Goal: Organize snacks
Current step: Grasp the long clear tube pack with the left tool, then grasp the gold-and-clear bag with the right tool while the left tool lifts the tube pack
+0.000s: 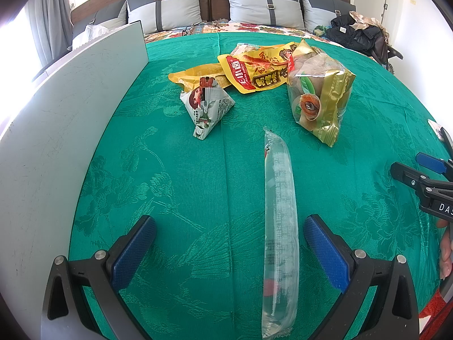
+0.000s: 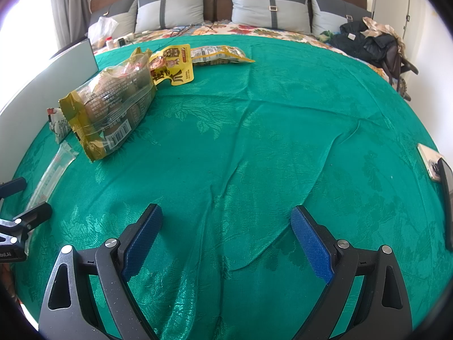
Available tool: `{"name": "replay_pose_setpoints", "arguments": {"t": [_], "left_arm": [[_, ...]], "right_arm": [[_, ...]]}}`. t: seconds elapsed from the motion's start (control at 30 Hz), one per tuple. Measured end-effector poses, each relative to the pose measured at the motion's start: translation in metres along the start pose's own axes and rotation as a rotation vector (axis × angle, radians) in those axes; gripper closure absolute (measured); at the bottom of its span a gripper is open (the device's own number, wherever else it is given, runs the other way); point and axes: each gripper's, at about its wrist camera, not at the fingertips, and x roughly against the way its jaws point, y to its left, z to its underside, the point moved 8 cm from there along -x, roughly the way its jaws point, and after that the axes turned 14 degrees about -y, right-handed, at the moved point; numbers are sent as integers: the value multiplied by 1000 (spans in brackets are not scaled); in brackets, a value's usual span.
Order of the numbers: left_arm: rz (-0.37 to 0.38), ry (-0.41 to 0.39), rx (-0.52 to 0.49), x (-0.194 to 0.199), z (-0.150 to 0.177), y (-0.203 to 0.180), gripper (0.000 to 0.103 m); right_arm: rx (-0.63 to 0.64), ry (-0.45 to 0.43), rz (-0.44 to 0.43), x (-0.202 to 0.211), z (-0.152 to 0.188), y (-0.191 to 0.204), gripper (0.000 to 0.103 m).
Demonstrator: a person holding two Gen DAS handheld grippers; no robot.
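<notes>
A long clear plastic snack packet (image 1: pixel 280 226) lies on the green cloth between the open jaws of my left gripper (image 1: pixel 230 228), nearer the right finger. It also shows in the right wrist view (image 2: pixel 53 170). Farther off lie a small white pyramid pack (image 1: pixel 206 106), yellow and red snack bags (image 1: pixel 254 69) and a gold bag of round snacks (image 1: pixel 318 93), which also shows in the right wrist view (image 2: pixel 113 107). My right gripper (image 2: pixel 226 223) is open and empty over bare cloth; it shows at the left wrist view's right edge (image 1: pixel 421 175).
A grey-white board (image 1: pixel 56 130) stands along the left side of the green cloth (image 2: pixel 254 130). A phone (image 2: pixel 430 161) lies at the right edge. Pillows (image 1: pixel 266 5) and a pile of dark clothes (image 1: pixel 356 32) lie behind.
</notes>
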Motion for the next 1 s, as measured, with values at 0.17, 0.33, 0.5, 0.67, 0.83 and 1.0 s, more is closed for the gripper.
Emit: {"name": "replay_pose_setpoints", "arguments": {"t": [0.17,0.33,0.5,0.67,0.83,1.0], "left_arm": [[-2,4,2,1,0,0,0],[-9,85,12,10,7,-2,3],[45,90,-27,26,5,-17,59],[90,87,50,32,4,-13,85],[142,84,171,37,6,7,85],[154,74,198,40,4,13,85]], "right_arm": [[0,0,0,0,0,0,9],[0,0,0,0,0,0,9],[0,0,0,0,0,0,9],[-1,-3,-5,2,0,0,9],[-66,-47,-105,22,-11,14,10],[-89,-91,-220,24,-65,69,10]]}}
